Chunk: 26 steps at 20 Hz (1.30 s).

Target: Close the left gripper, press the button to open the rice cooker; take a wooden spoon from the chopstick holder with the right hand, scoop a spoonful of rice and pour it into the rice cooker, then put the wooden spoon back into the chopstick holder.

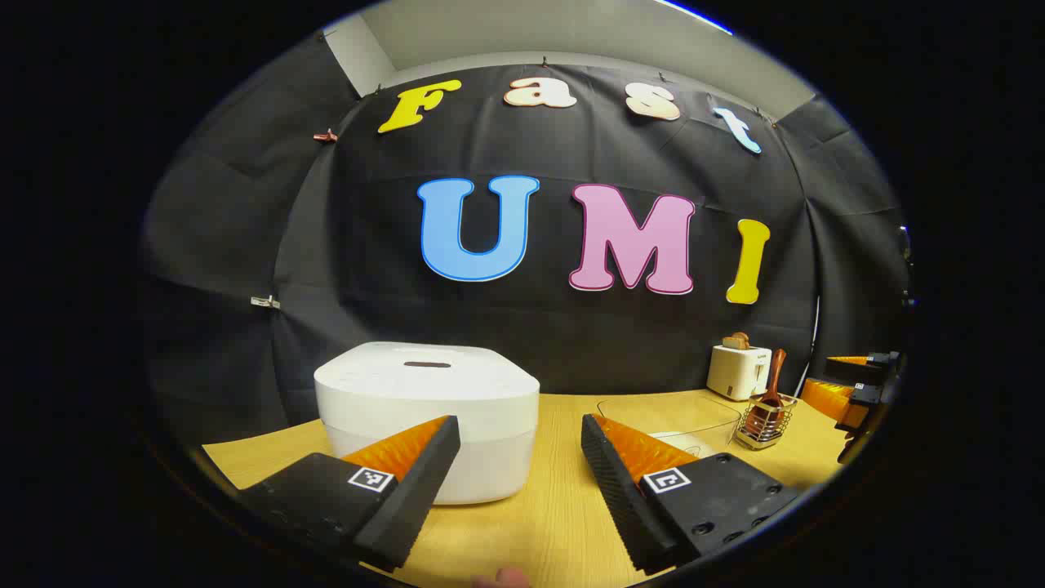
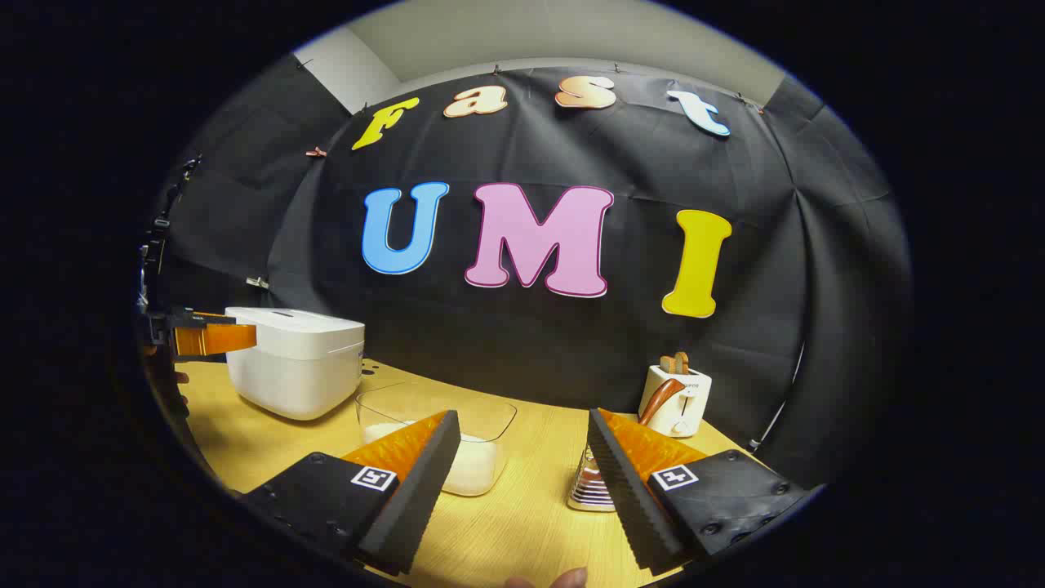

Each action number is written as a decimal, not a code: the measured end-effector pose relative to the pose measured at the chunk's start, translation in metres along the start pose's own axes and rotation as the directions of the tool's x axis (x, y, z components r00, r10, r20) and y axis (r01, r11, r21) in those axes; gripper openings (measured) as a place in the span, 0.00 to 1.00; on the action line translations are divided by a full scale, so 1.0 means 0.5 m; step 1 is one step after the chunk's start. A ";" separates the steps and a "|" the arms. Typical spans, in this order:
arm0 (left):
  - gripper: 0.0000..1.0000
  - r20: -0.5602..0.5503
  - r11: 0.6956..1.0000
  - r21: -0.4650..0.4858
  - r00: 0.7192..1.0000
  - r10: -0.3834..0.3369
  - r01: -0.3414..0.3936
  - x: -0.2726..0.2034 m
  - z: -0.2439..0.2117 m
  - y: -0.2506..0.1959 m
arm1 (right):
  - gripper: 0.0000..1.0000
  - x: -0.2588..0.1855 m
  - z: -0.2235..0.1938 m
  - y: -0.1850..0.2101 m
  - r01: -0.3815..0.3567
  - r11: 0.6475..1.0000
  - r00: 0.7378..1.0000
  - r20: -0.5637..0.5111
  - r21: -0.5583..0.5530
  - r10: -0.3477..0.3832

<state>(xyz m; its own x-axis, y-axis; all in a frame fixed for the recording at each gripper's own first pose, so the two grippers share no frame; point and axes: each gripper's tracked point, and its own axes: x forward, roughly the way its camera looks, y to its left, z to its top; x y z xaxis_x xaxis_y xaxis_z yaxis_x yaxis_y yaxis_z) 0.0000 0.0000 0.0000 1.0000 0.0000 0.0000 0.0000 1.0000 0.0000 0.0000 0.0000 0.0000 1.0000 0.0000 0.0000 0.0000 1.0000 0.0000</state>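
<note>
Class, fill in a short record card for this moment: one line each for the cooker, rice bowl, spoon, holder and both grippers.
cooker: white, lid shut, on the table
rice bowl: clear, rice inside, right of the cooker
spoon: wooden, standing in the holder
holder: wire, near the toaster
left gripper: open, facing the cooker
right gripper: open, holding nothing

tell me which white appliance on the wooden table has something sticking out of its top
The small white toaster by the black wall, with toast poking from its slots. The big white rice cooker has a flat, closed lid.

Wooden table [image 1: 555, 506] under rice cooker [image 1: 429, 416]
</note>
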 end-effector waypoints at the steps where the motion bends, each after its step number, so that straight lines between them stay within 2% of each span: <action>1: 0.95 0.002 1.000 -0.005 1.000 -0.005 0.005 0.001 -0.001 0.000 | 0.97 -0.002 0.001 0.004 -0.003 1.000 1.000 0.002 0.007 0.003; 12: 0.95 -0.003 1.000 -0.006 1.000 -0.004 0.004 0.011 0.001 0.009 | 0.97 -0.004 0.008 0.019 -0.015 1.000 1.000 0.018 0.006 0.015; 24: 0.95 -0.005 0.999 0.044 1.000 0.012 -0.012 0.021 0.027 0.021 | 0.97 -0.011 0.007 0.006 -0.008 1.000 1.000 0.023 0.017 0.007; 26: 0.87 0.000 0.999 0.034 1.000 0.007 -0.007 0.021 0.041 0.023 | 0.97 -0.014 0.009 0.002 -0.005 1.000 1.000 0.026 0.016 0.005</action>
<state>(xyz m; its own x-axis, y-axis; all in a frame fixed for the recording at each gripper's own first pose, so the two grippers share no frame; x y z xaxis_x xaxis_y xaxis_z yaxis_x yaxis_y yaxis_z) 0.0106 0.0113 0.0204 1.0000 0.0068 0.0000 -0.0068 0.9994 0.0338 -0.0070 0.0009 0.0047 0.9996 0.0049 0.0261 -0.0053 0.9999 0.0160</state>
